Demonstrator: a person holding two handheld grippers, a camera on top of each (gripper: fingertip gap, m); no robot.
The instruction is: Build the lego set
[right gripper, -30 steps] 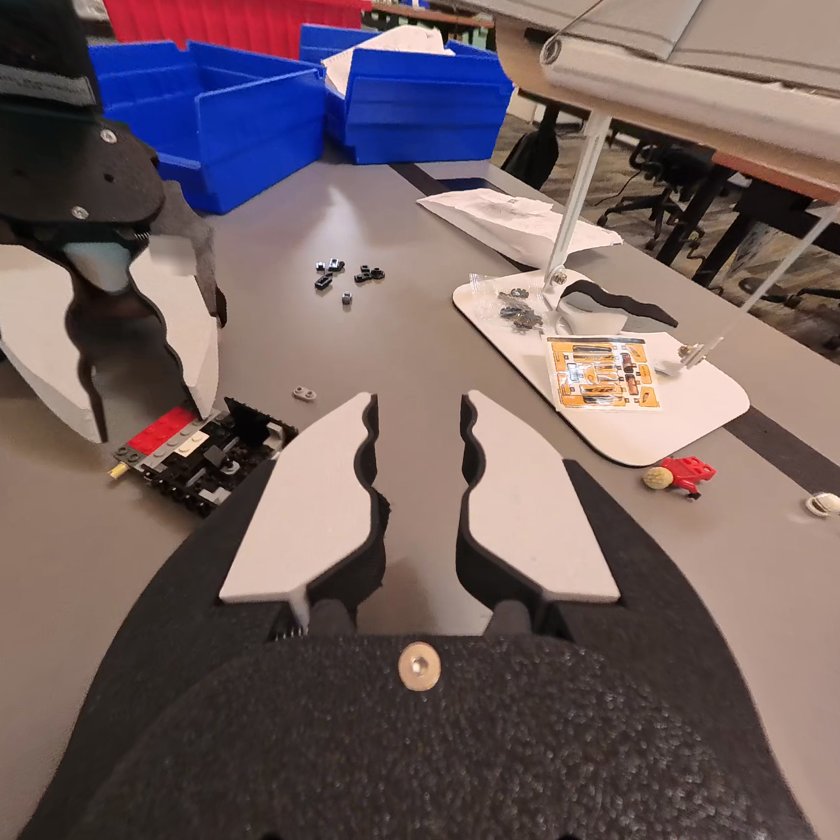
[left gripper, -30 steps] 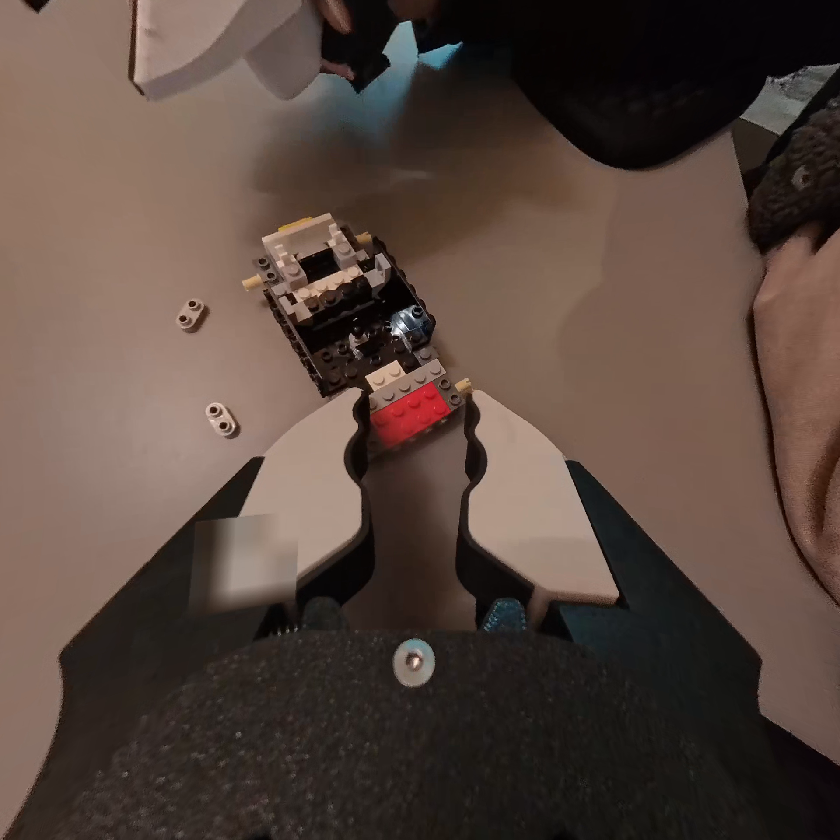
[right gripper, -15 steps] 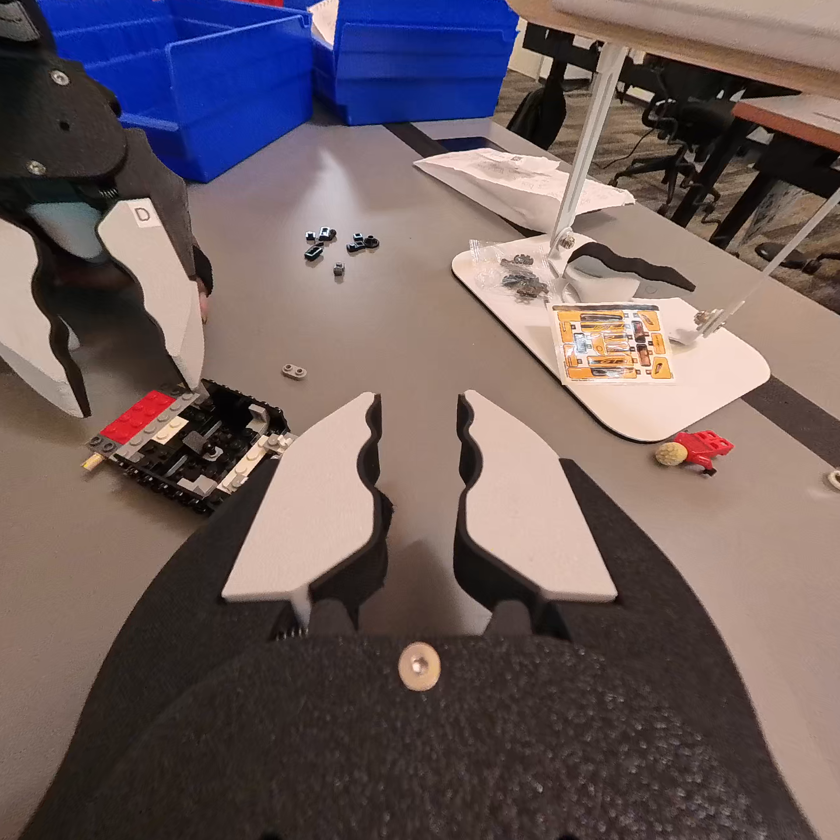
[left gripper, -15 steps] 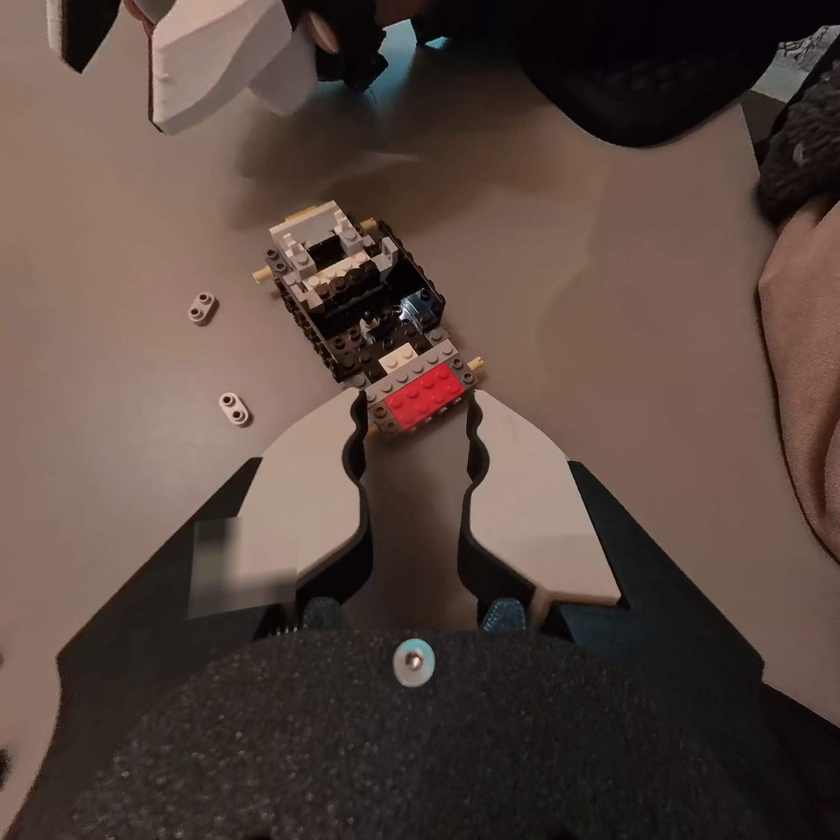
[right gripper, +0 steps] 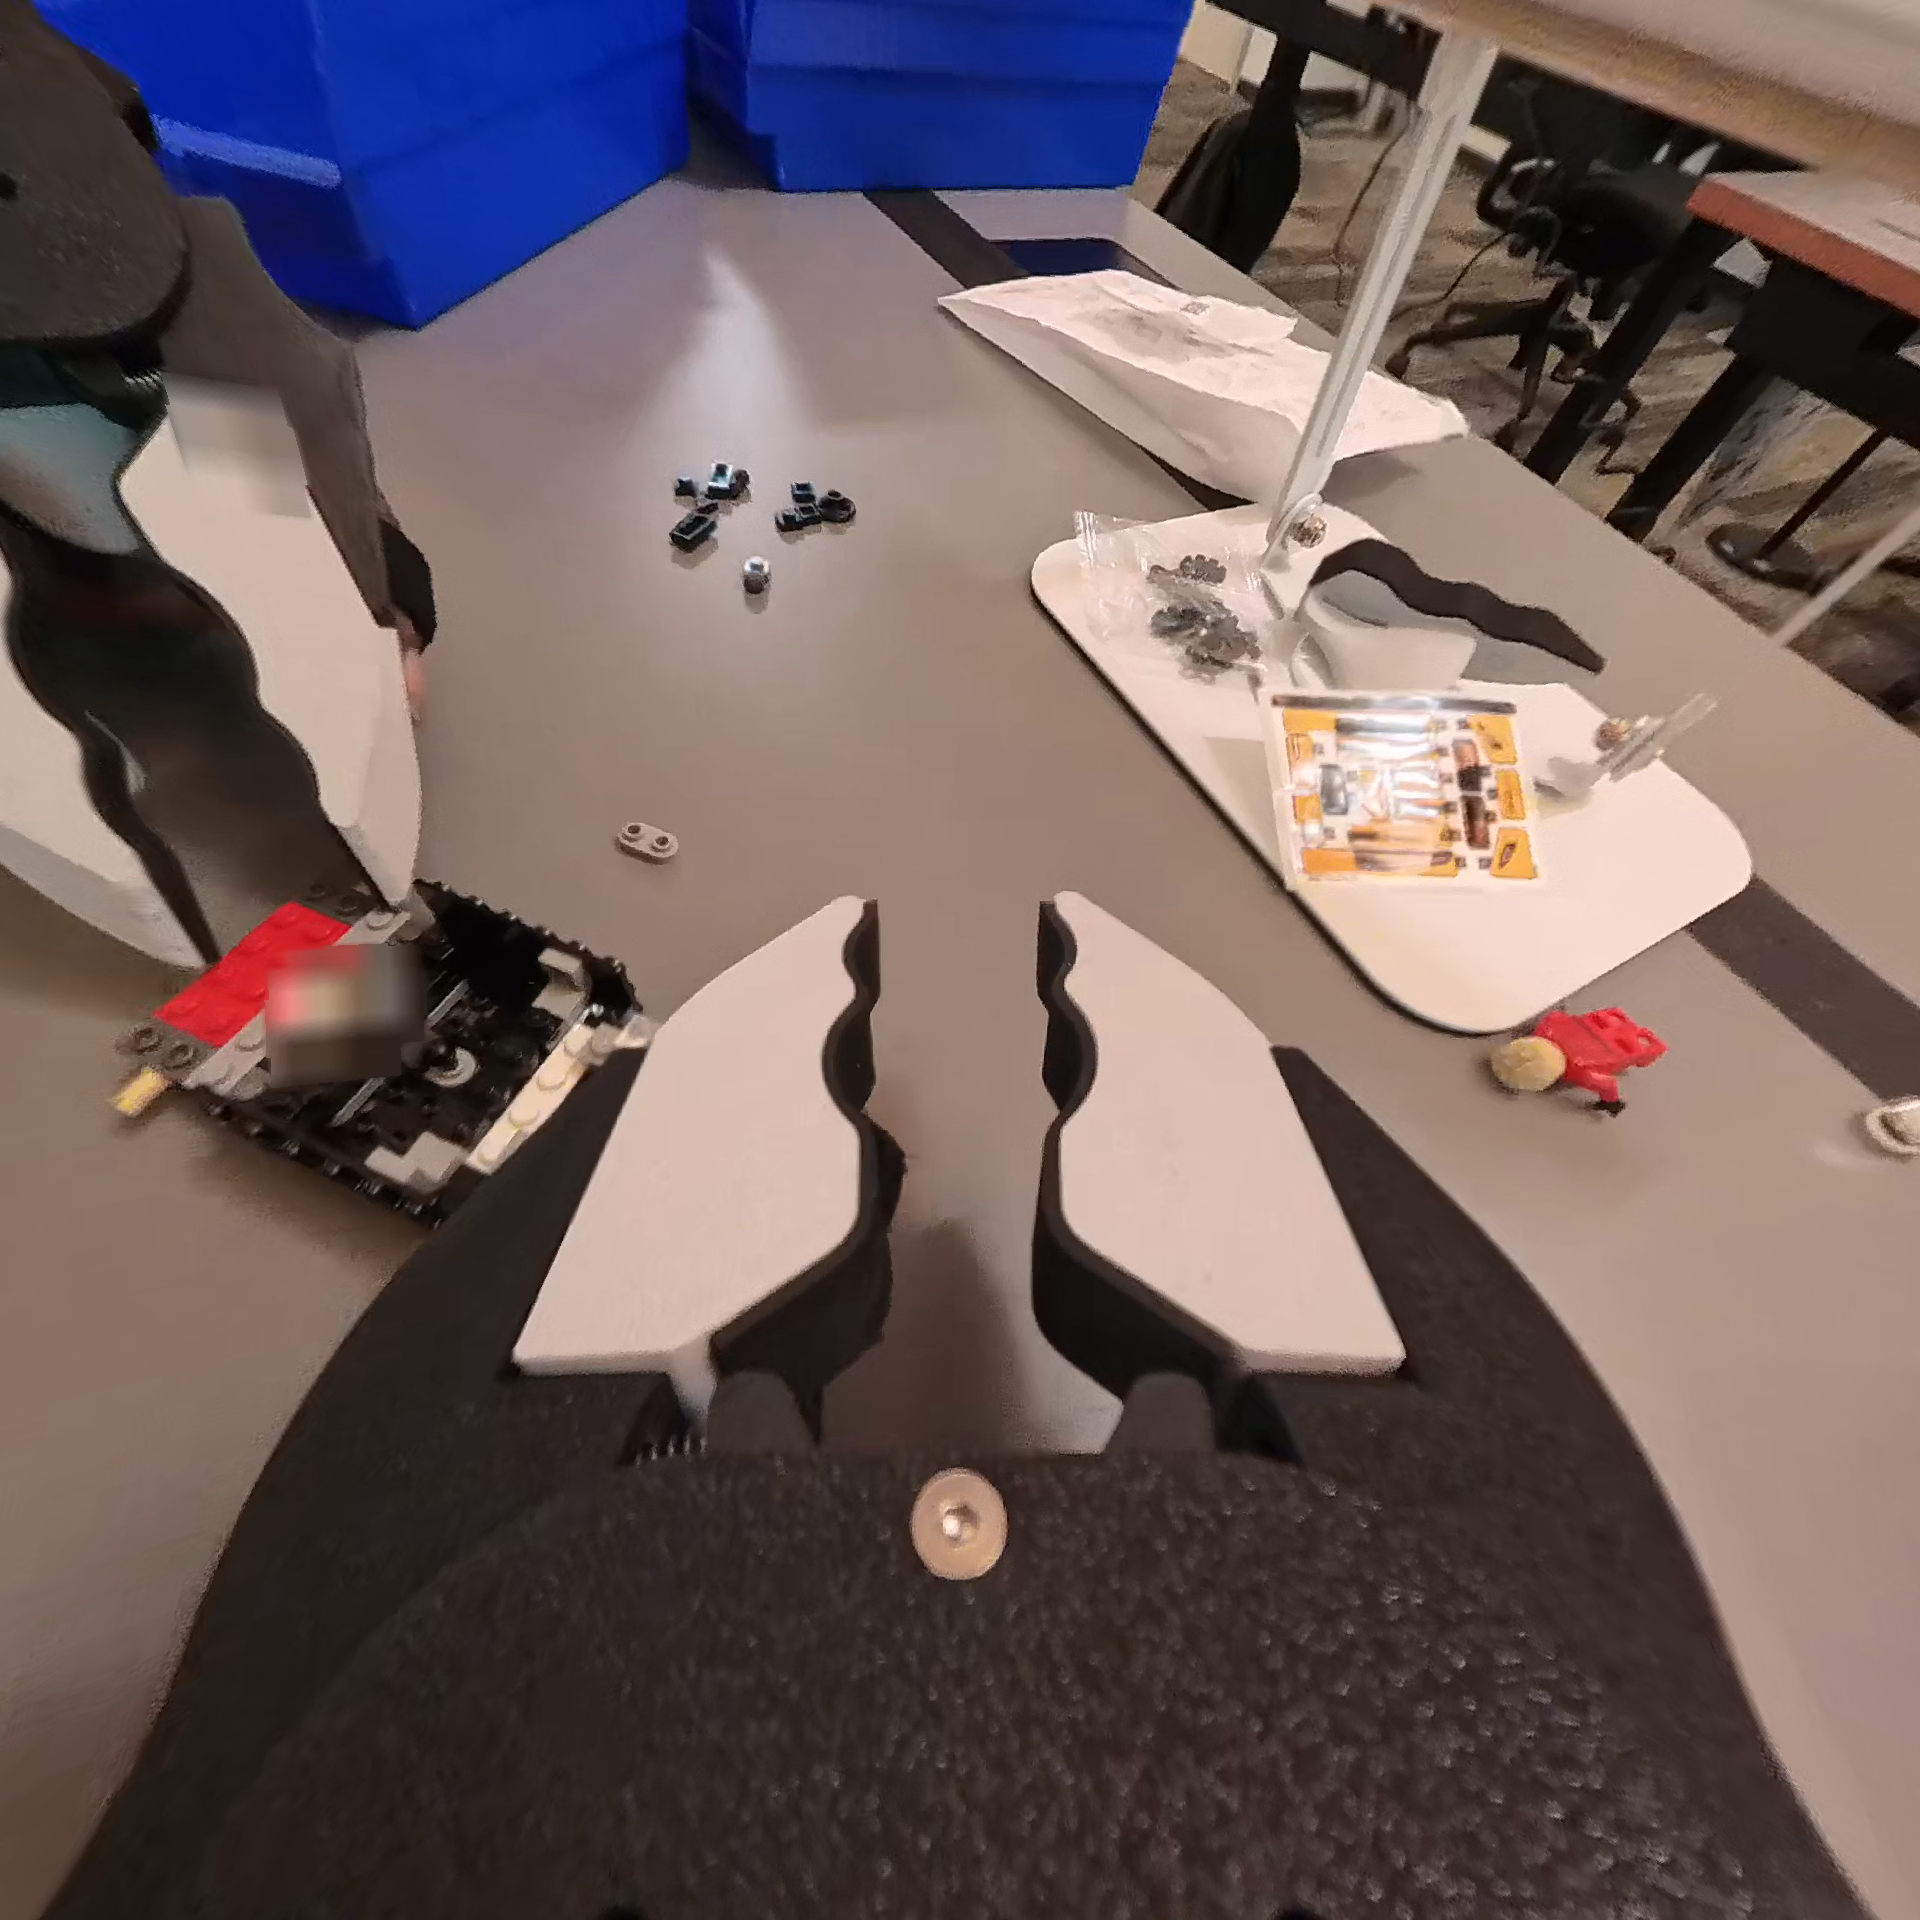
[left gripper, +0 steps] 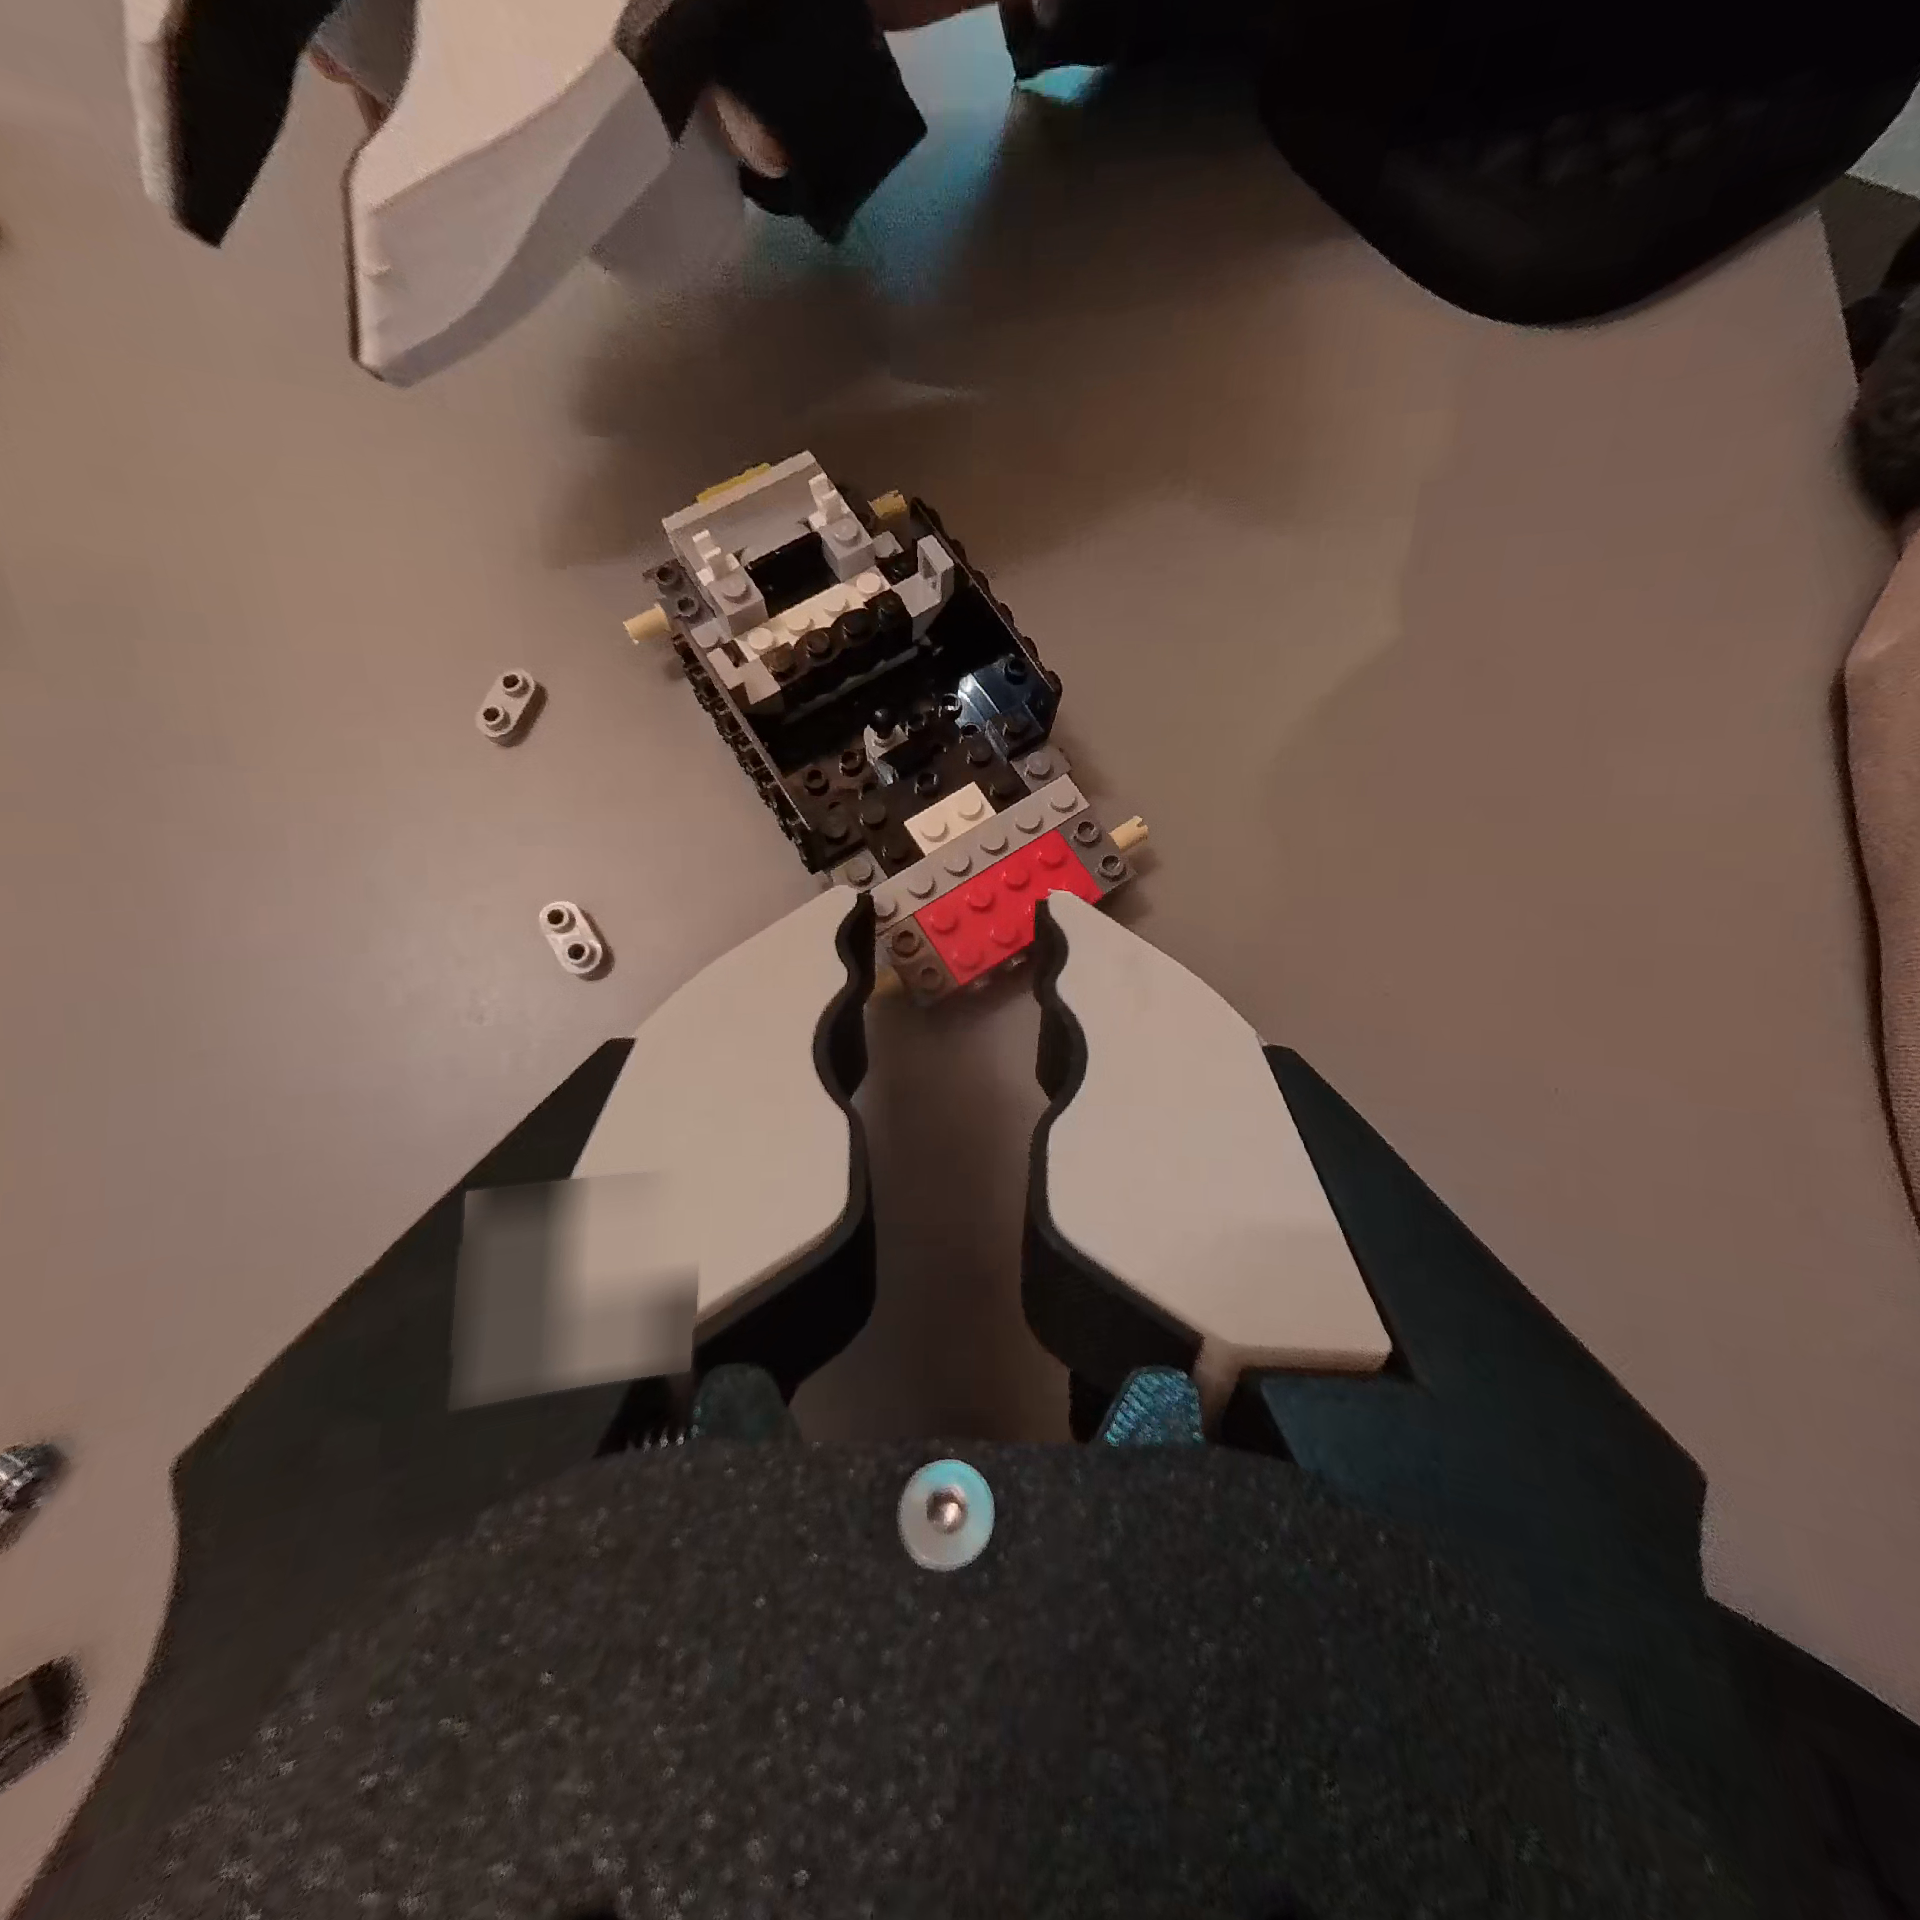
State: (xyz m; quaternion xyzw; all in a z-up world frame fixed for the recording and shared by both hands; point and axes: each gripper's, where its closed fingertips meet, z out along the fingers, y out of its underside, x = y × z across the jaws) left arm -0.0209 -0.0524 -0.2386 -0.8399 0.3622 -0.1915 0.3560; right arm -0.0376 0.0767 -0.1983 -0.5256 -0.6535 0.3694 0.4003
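Lego car [left gripper: 873, 717] mid-table, left gripper [left gripper: 951, 904] straddling red end

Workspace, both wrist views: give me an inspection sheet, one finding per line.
Surface: grey table, one dark stripe on the right.
Job's things: part-built lego car flat on the table, red plate at its near end; two small grey plates lie beside it.
Clutter: small black pieces, red minifigure, sticker sheet and parts bag on a white board, paper bag.
Grippers: left gripper open, tips at the car's red end; right gripper open, empty, over bare table.
Cables: nothing seen.
Surroundings: blue bins, office chairs, another table.
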